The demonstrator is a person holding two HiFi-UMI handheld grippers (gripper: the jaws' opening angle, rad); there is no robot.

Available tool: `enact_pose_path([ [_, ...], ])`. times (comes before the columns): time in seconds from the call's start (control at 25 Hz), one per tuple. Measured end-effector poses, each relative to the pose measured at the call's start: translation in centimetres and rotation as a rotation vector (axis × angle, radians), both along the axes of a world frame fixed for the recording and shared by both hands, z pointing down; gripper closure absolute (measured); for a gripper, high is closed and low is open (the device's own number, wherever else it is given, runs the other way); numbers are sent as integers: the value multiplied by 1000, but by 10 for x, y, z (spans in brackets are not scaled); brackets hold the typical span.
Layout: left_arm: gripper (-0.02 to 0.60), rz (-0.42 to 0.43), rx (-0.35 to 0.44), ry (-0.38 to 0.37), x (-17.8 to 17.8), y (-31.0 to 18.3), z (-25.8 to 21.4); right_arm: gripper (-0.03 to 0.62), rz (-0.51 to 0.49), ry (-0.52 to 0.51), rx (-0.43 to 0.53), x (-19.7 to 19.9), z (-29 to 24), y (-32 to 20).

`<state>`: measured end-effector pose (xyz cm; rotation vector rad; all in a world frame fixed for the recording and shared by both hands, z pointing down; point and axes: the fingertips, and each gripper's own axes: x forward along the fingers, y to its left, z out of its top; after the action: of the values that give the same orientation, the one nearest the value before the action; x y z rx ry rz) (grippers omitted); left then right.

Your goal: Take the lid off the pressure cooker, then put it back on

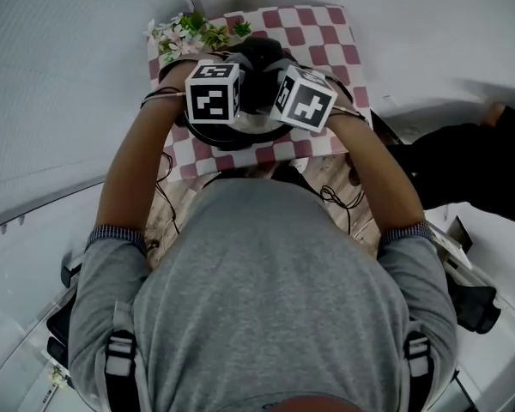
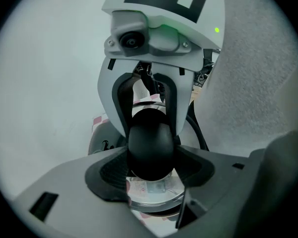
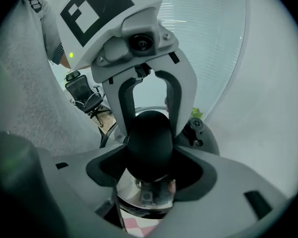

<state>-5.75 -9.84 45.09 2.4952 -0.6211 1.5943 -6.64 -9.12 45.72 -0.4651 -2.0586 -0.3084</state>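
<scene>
Lid [image 2: 151, 191] of the pressure cooker is held by its black knob [image 2: 149, 143], which is pinched from opposite sides by both tools. The left gripper [image 2: 150, 175] and the right gripper [image 3: 149, 172] are each clamped wide on the knob, with the pads pressed against its rounded flanks. The assembly is located above the checked cloth [image 1: 313, 24], near a sprig of flowers [image 1: 184, 34]. In the head view the cooker body [image 1: 233, 138] is largely masked by the marker cubes [image 1: 213, 93], so full clearance of the lid from the rim cannot be confirmed; it appears to be raised. Risks are judged as follows: the knob is smooth and domed, so slippage is likely if clamping force is eased on either side; uneven lifting would tilt the lid and jam it against the rim on refitting
</scene>
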Motion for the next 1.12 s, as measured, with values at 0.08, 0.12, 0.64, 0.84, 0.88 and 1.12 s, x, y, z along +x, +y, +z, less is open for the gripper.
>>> enact_pose_path([
  [0.08,282,-23,10,2,11,-14,-1,303,-22,3,7,12,-1,-13],
  [0.12,282,-33,17,3,17,-21,-2,303,-30,6,9,19,-2,-19],
  [0.64,282,-155,53,16,100,-96,2,303,-134,29,63,101,2,-96],
  [0.84,282,-195,45,12,129,-120,17,303,-167,54,81,130,16,-119],
  [0.88,282,-203,43,7,134,-125,21,303,-168,65,87,136,19,-124],
  [1.12,282,-229,27,-29,164,-147,42,303,-184,102,98,167,42,-146],
])
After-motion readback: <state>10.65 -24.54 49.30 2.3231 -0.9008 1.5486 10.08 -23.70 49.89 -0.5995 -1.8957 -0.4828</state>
